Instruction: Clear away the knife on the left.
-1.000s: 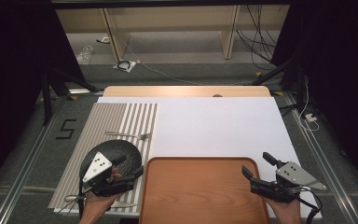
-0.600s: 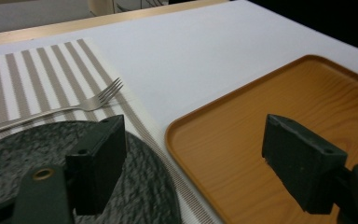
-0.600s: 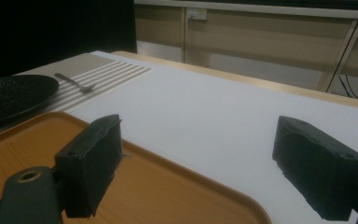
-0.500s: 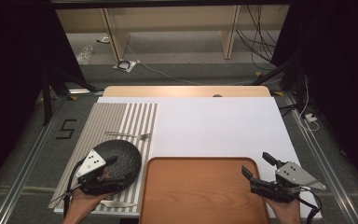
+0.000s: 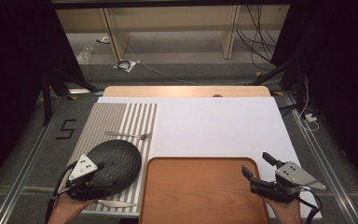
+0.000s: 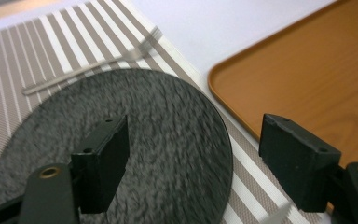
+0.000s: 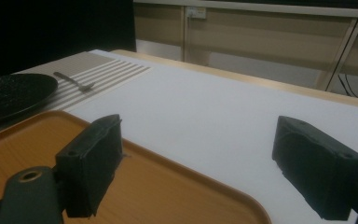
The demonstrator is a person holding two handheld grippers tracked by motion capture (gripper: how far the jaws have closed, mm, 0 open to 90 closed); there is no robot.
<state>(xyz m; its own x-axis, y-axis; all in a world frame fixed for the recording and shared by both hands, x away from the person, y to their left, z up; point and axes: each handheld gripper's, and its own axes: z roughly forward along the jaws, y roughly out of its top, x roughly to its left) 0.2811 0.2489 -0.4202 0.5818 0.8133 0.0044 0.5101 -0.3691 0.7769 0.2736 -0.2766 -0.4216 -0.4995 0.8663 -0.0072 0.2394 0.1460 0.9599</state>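
Note:
A black round plate [image 5: 114, 158] lies on the striped placemat [image 5: 121, 116] at the near left. My left gripper [image 5: 98, 182] hovers over the plate's near edge, jaws wide apart and nothing gripped; in the left gripper view the plate [image 6: 168, 140] lies under the spread jaws. A fork [image 5: 128, 135] rests on the mat just beyond the plate, and a knife [image 5: 116, 204] lies on the mat's near edge. My right gripper [image 5: 257, 166] is open over the right edge of the orange tray [image 5: 200, 196], with its fingers [image 7: 93, 163] above the tray [image 7: 168, 191].
A white sheet [image 5: 214, 126] covers most of the wooden table [image 5: 186, 91]. The fork [image 7: 74, 80] and plate [image 7: 9, 93] lie far left in the right gripper view. Shelving and cables stand on the floor beyond the table.
My left gripper has drifted left and toward the person, from over the plate's middle to its near edge. The right gripper has stayed put.

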